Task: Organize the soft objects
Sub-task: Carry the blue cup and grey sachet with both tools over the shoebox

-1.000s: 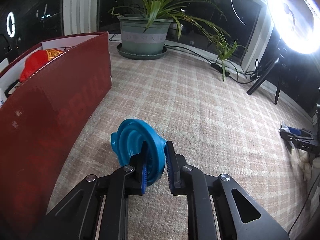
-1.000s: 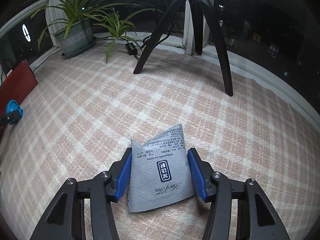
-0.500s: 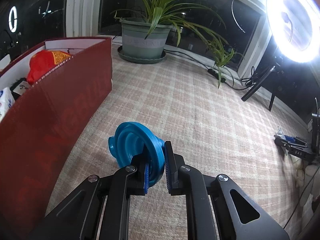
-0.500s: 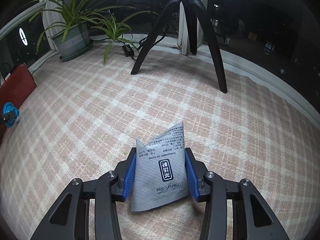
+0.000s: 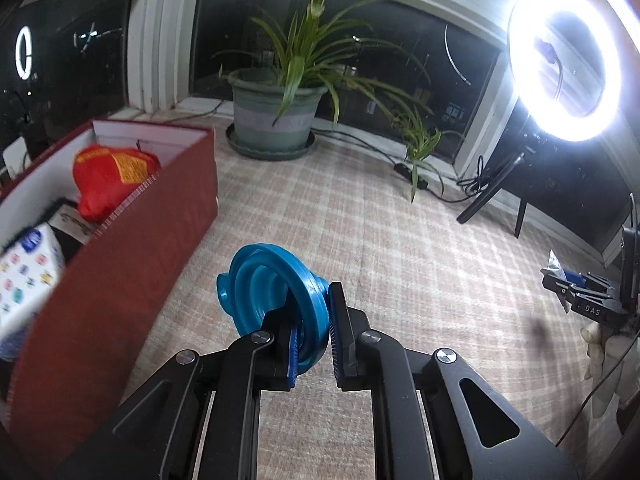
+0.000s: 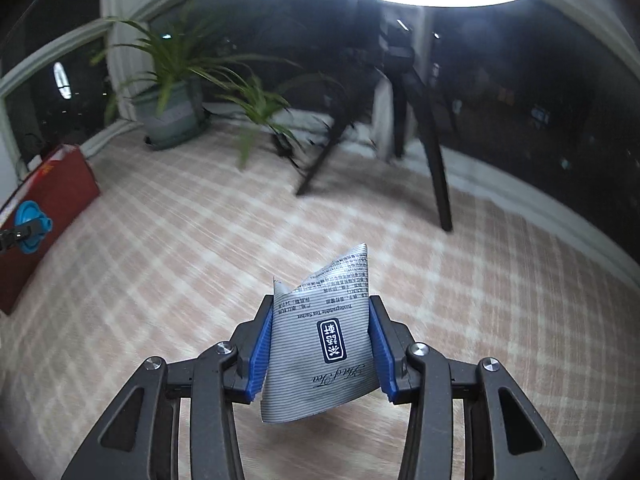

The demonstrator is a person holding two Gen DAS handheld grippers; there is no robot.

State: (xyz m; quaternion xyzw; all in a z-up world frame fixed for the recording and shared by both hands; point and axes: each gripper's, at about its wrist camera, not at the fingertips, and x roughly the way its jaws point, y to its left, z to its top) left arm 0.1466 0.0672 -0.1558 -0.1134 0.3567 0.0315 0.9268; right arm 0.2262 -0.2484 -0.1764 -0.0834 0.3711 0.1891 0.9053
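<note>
Soft things sit in both grippers and in the box; the left gripper (image 5: 314,336) is pinched on the rim of a blue ribbed collapsible silicone funnel (image 5: 272,296), which is held clear above the checked beige cloth (image 5: 400,240), just beside the long outer wall of a dark red cardboard box (image 5: 120,264); the same funnel shows small at the far left of the right wrist view, against that red wall. The box is open at the top and white inside; in it lie a red stuffed pouch with a yellow printed label (image 5: 110,178) toward the far end, a white soft pack printed with small coloured figures (image 5: 28,280) nearer the camera, blurred, and something dark between them that cannot be made out. The right gripper (image 6: 320,344) has its blue pads pressed against both sides of a grey striped foil tea sachet with a dark blue label (image 6: 320,340), lifted off the cloth, well apart from the box. A potted green plant in a grey-green pot (image 5: 276,120) stands beyond the box by the window; a lit ring light on a black stand (image 5: 568,60) glares at the right.
</note>
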